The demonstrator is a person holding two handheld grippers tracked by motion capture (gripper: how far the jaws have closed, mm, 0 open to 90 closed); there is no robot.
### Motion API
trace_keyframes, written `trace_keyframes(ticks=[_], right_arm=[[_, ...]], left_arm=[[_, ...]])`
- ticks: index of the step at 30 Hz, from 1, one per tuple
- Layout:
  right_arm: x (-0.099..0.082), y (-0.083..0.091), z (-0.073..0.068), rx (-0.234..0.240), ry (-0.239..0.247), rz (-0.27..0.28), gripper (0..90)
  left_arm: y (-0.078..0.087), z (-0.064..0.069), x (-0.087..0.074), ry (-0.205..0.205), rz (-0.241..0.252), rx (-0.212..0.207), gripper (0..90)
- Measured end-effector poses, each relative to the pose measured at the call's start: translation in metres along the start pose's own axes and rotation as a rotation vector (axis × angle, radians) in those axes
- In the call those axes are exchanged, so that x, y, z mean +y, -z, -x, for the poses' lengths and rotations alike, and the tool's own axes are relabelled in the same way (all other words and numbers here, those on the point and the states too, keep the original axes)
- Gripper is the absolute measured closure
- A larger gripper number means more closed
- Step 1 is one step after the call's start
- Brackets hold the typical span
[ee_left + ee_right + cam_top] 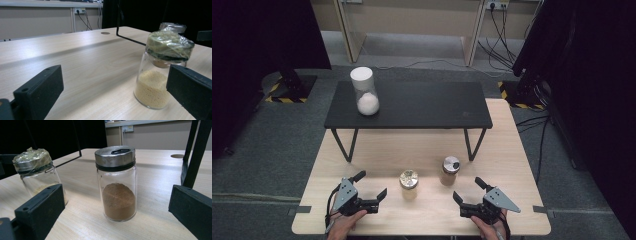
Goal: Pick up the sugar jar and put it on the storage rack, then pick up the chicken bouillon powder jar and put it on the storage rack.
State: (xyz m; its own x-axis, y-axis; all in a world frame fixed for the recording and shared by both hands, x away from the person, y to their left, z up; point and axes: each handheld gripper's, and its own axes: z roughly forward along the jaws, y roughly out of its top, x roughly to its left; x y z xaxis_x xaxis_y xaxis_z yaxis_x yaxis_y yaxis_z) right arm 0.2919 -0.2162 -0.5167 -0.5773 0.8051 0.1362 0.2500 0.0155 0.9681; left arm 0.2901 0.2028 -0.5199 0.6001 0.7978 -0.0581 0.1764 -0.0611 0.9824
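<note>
Jars, two, glass, standing upright on the near half of the light wood counter (522, 150). Item one: jar of yellow grains (409, 184), metal cap wrapped in clear film, at about 6 o'clock of the counter. Item two: jar of brown powder (449, 171), bare metal shaker cap, just beside the first at its 2 o'clock, the two apart and not touching.

Left gripper (373, 189): held low at 9 o'clock of the yellow-grain jar, fingers released and spread wide, holding nothing. In the left gripper view the jar stands just ahead of the right-hand finger (190, 90), off the centre of the gap.

Right gripper (469, 190): held low at 5 o'clock of the brown-powder jar, fingers likewise released and empty. In the right gripper view that jar stands upright, nearly centred between the fingers, a little way ahead.

Also present: a black low shelf (412, 107) across the far half of the counter, carrying a tall white-capped jar (364, 91) with white contents at its 9 o'clock end.

Step in hand, as judged: approach, before any grasp. Next move calls for each gripper to advance until its jar sits between the fingers, the left one first correcting toward its jar, then closing on the glass below the cap without tipping it.
</note>
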Motion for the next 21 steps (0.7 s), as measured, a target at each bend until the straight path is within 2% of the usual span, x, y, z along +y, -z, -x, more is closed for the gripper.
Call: trace_keyframes(ticks=[7,21], right_arm=[[0.0,0.0004,0.0,0.0,-0.001,0.0,0.6],[0.0011,0.0011,-0.0016,0.005,0.005,0.004,0.6]], left_arm=[[0.0016,0.0054,-0.005,-0.019,-0.012,-0.008,0.5],[0.0026,0.0069,-0.0058,-0.016,-0.01,-0.018,0.6]])
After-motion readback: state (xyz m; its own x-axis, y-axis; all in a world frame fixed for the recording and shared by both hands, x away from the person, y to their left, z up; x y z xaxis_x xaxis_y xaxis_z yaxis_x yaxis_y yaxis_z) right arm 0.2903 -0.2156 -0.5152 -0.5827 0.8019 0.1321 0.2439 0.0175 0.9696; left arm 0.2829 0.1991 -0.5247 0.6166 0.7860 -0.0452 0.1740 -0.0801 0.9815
